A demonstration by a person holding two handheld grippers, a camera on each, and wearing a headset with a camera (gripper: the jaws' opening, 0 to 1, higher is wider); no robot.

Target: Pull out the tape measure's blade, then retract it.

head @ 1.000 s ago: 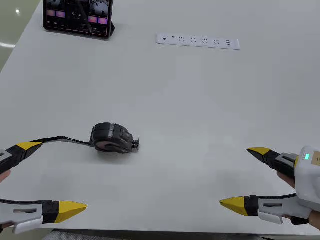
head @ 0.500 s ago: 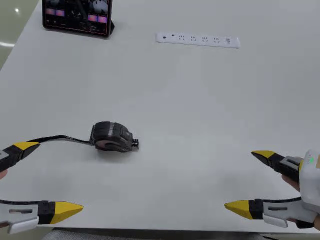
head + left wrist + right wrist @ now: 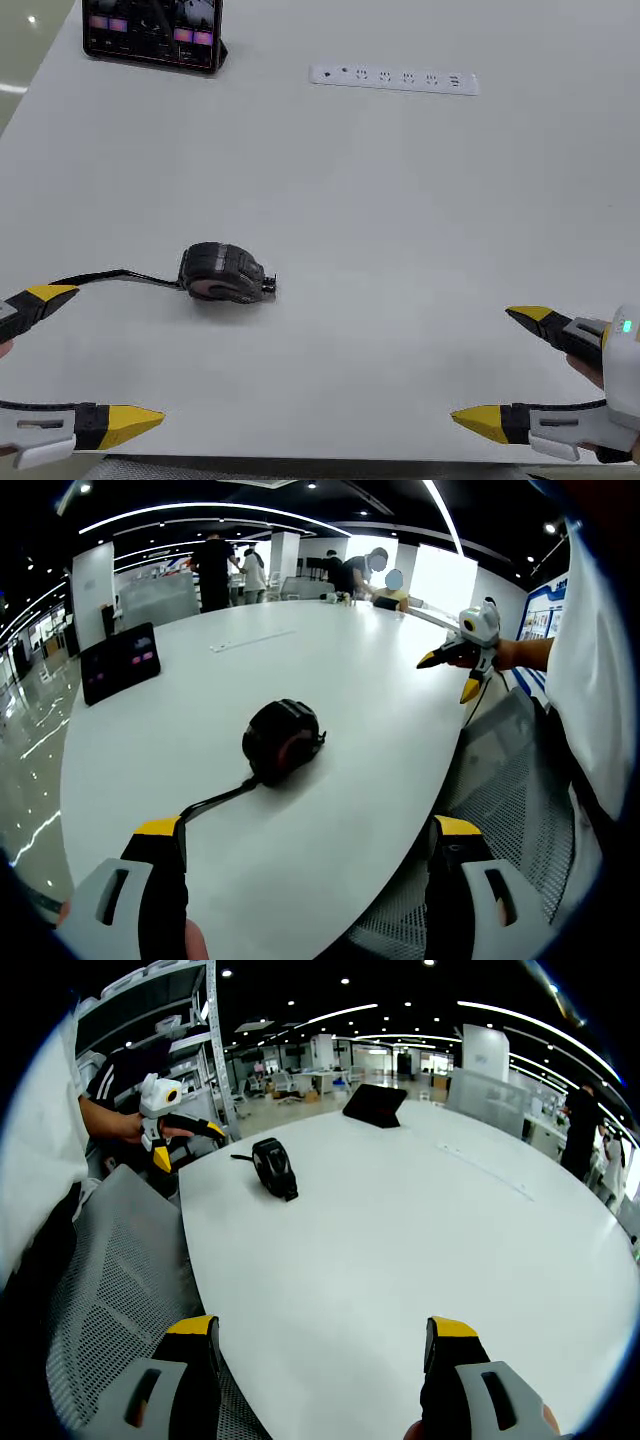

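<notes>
Head view gives me the tape (image 3: 222, 273) lying on the white tabletop (image 3: 400, 200), just ahead of the left gripper (image 3: 115, 352) and well apart from the right gripper (image 3: 482, 364). Both sets of jaws stand wide apart and grip nothing. The tape's black strap (image 3: 120, 277) trails back toward one yellow tip of the left jaws; I cannot tell whether they touch. The blade's hook sits at the case mouth, on the side facing the right jaws. In the left gripper view the tape lies straight ahead between the jaws, slightly toward the strap-side jaw. In the right gripper view it lies far ahead, off toward the left gripper. A power strip (image 3: 395, 79) and a tablet (image 3: 155, 30) lie far beyond both jaws.
</notes>
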